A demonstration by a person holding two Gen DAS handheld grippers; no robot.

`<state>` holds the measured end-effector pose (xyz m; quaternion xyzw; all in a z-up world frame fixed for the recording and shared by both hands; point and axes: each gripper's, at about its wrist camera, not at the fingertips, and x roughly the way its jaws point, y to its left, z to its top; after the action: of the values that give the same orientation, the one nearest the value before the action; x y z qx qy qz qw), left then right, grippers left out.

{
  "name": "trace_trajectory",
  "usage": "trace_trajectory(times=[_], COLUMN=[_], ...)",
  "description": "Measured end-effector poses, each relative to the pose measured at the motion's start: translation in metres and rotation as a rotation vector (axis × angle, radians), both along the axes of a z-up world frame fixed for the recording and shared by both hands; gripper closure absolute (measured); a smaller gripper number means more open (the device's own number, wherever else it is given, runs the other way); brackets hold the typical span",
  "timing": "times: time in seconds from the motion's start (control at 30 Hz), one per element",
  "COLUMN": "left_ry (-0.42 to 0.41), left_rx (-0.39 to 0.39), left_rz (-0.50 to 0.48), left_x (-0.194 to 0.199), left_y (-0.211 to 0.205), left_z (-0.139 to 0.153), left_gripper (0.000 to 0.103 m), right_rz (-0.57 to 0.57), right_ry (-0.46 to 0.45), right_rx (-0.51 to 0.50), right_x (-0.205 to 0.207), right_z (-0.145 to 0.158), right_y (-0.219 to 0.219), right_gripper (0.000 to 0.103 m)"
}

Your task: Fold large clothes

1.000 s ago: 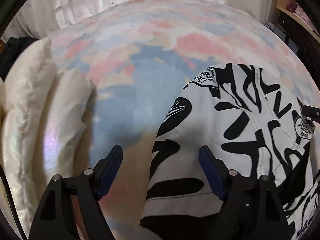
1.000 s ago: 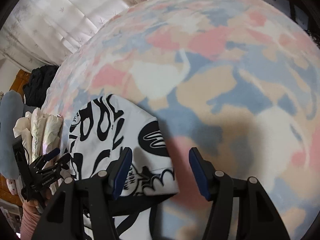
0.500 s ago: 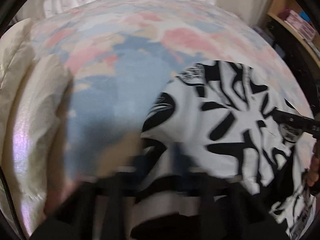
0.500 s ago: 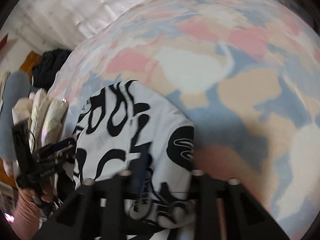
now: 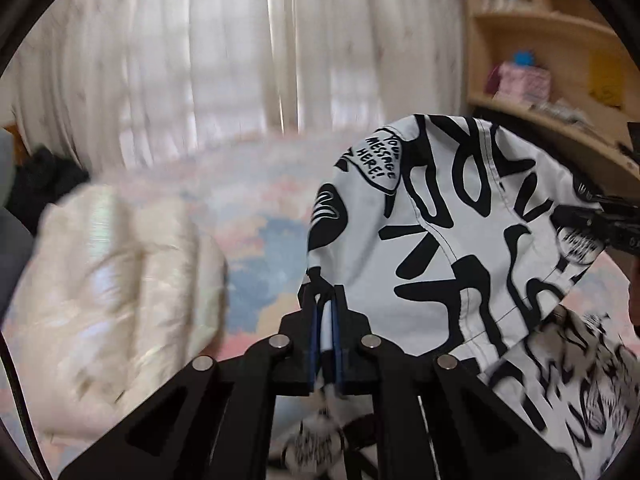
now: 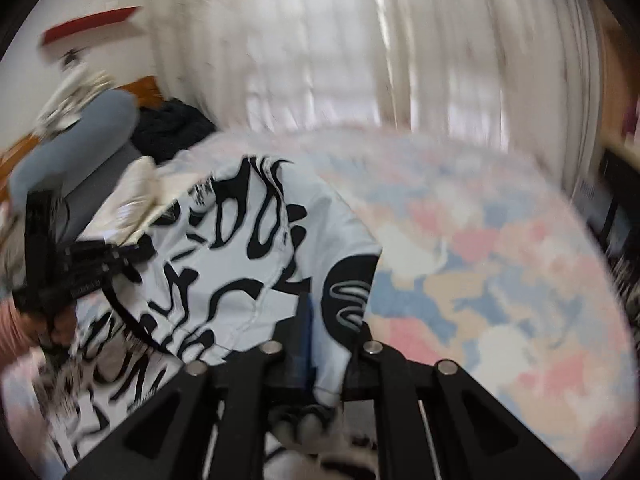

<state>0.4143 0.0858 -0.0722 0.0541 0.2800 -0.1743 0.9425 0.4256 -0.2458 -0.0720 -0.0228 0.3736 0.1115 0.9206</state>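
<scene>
Left gripper (image 5: 327,316) clamped on an edge of the black-and-white garment (image 5: 452,248), right gripper (image 6: 326,336) having just closed on its other edge, cloth stretched between them above the pastel bed (image 6: 480,280), cream duvet (image 5: 112,280) beside, curtains (image 5: 200,60) behind

Matt white-and-black printed cloth garment (image 5: 460,248) is showing stitched seams at right of the frame, a glossy pearly quilted cover (image 5: 108,280) is shining at left, beside pale wooden shelves (image 5: 540,40) upper right.
</scene>
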Motion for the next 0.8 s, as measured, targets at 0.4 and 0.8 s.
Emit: trace_trajectory(times=[0.4, 0.8], left_ry=[0.256, 0.499], left_rx=[0.033, -0.354], left_rz=[0.083, 0.036], left_x=[-0.125, -0.087], left_y=[0.072, 0.067], left_z=[-0.056, 0.006], left_gripper=[0.082, 0.027], right_rz=[-0.085, -0.192], right_ry=[0.153, 0.376], right_rx=[-0.091, 0.589], right_x=[-0.154, -0.155], right_z=[-0.018, -0.008], right_y=[-0.006, 0.013], right_gripper=[0.053, 0.034])
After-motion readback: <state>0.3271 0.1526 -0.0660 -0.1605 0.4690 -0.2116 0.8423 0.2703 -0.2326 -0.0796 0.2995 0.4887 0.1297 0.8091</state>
